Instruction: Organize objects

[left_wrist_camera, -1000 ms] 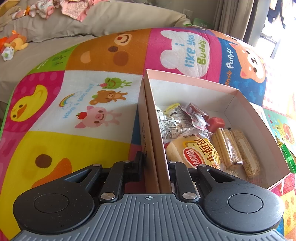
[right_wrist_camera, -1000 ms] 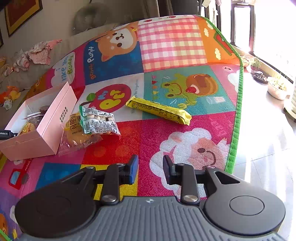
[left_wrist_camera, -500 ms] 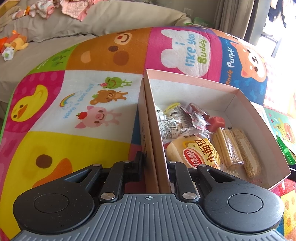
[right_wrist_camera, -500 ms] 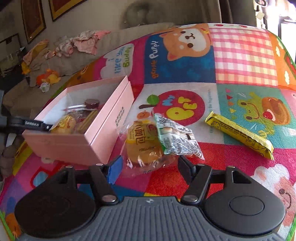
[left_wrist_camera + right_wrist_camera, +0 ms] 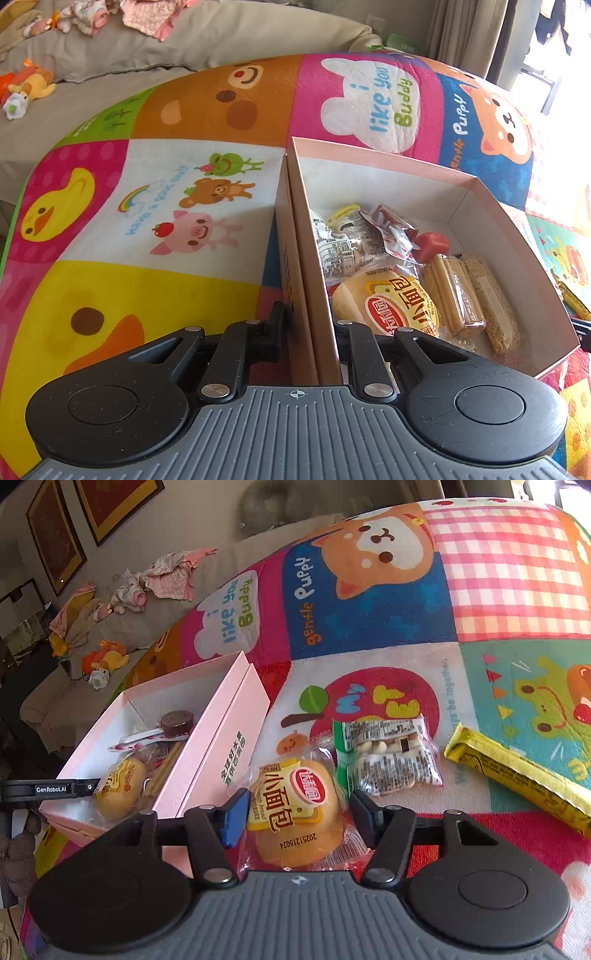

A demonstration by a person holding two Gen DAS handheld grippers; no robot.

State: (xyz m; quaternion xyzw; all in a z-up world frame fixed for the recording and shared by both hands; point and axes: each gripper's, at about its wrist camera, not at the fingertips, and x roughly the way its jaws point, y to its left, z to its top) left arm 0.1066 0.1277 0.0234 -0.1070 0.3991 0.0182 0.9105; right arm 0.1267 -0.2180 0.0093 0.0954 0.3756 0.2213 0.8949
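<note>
An open pink box (image 5: 388, 162) sits on the play mat, and my left gripper (image 5: 310, 325) is shut on its near-left wall. Inside lie a bread packet (image 5: 395, 306), a biscuit-stick pack (image 5: 454, 291), a sesame bar (image 5: 491, 302) and other wrapped snacks. In the right wrist view a second bread packet (image 5: 295, 797) lies on the mat beside the pink box (image 5: 221, 738). My right gripper (image 5: 297, 812) straddles this packet with its jaws closing; the pads are at the wrapper's edges and I see no squeeze.
A green-and-white candy packet (image 5: 388, 757) lies just behind the bread and a long yellow bar (image 5: 517, 771) to its right. A grey sofa (image 5: 110, 74) with clothes and soft toys borders the colourful mat (image 5: 147, 221) at the back.
My right gripper swung left from bare mat to the bread packet beside the box, opened wide, then narrowed around it. The left gripper and the box have not moved.
</note>
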